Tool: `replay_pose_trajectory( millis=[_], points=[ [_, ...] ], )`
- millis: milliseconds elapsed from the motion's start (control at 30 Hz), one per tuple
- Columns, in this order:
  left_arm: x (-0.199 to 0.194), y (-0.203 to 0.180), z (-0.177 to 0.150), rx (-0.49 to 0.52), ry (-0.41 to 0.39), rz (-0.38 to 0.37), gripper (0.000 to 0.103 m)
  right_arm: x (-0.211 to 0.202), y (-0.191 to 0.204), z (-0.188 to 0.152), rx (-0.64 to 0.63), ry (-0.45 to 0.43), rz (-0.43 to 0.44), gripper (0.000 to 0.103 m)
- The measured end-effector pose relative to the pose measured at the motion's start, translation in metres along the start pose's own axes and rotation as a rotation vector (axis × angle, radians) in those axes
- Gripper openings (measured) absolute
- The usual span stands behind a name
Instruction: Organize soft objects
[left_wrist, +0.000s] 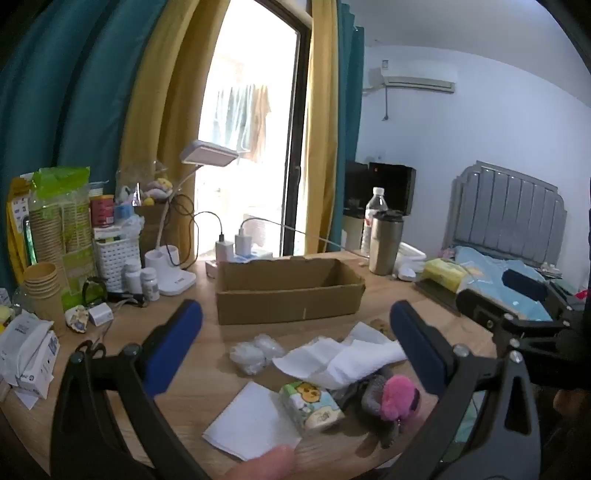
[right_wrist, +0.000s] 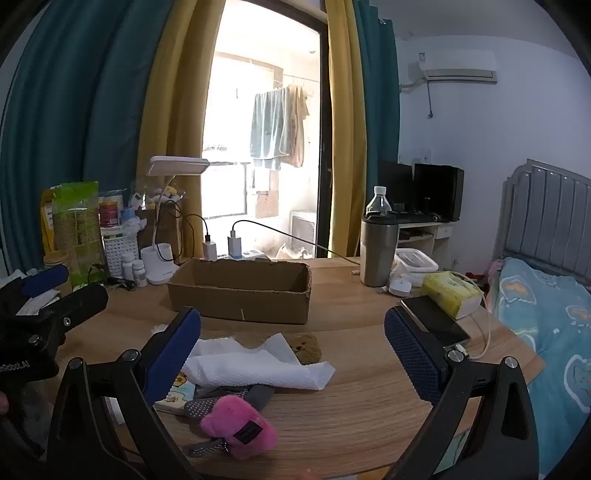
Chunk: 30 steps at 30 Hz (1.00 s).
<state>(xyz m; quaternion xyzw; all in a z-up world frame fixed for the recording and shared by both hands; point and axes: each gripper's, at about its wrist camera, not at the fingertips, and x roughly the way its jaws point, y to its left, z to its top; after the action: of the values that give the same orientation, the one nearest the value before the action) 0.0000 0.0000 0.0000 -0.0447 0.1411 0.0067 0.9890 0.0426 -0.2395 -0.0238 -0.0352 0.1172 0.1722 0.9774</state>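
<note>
An open cardboard box (left_wrist: 288, 291) stands mid-table, also in the right wrist view (right_wrist: 240, 291). In front of it lie white paper towels (left_wrist: 343, 358) (right_wrist: 258, 365), a pink plush toy (left_wrist: 399, 400) (right_wrist: 240, 430) on a grey sock (right_wrist: 229, 400), a cartoon-printed tissue pack (left_wrist: 312, 406), a flat white sheet (left_wrist: 255, 421) and crumpled clear plastic (left_wrist: 253, 350). A brown sponge (right_wrist: 308, 347) lies behind the towels. My left gripper (left_wrist: 295, 343) is open and empty above the pile. My right gripper (right_wrist: 291, 350) is open and empty above the towels and the toy.
A desk lamp (left_wrist: 177, 258), pill bottles (left_wrist: 142, 278), paper cups (left_wrist: 42, 284), chargers (left_wrist: 232, 247) and a white basket (left_wrist: 118, 258) crowd the left. A steel tumbler (right_wrist: 378, 251), a water bottle (right_wrist: 378, 201), yellow tissues (right_wrist: 452, 293) and a phone (right_wrist: 436, 319) stand right. A bed (right_wrist: 546, 314) lies beyond.
</note>
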Motion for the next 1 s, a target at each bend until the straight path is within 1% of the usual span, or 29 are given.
replay_pose_trajectory(
  millis=[133,167,233,267,433,467,1000],
  points=[
    [0.001,0.002,0.0,-0.012,-0.012,0.036,0.102,0.001,-0.003,0.002,-0.011,0.018,-0.006,0.101],
    [0.006,-0.005,-0.001,0.011,-0.005,0.041,0.102,0.001,-0.003,0.003,-0.01,0.018,-0.007,0.101],
    [0.0,-0.001,0.003,-0.01,-0.017,0.027,0.102,0.001,-0.004,0.005,-0.009,0.018,-0.01,0.101],
    [0.0,0.004,0.004,-0.02,-0.009,0.022,0.102,0.002,0.0,-0.001,-0.007,0.019,-0.01,0.101],
    [0.005,0.006,0.001,-0.041,0.007,0.018,0.102,0.0,0.004,-0.005,-0.001,0.014,-0.008,0.101],
    [0.007,0.007,0.001,-0.04,0.008,0.017,0.102,0.001,-0.003,-0.001,0.007,0.021,0.002,0.101],
    [0.001,0.006,0.003,-0.042,0.001,0.002,0.102,0.003,-0.002,0.0,0.009,0.035,0.004,0.101]
  ],
)
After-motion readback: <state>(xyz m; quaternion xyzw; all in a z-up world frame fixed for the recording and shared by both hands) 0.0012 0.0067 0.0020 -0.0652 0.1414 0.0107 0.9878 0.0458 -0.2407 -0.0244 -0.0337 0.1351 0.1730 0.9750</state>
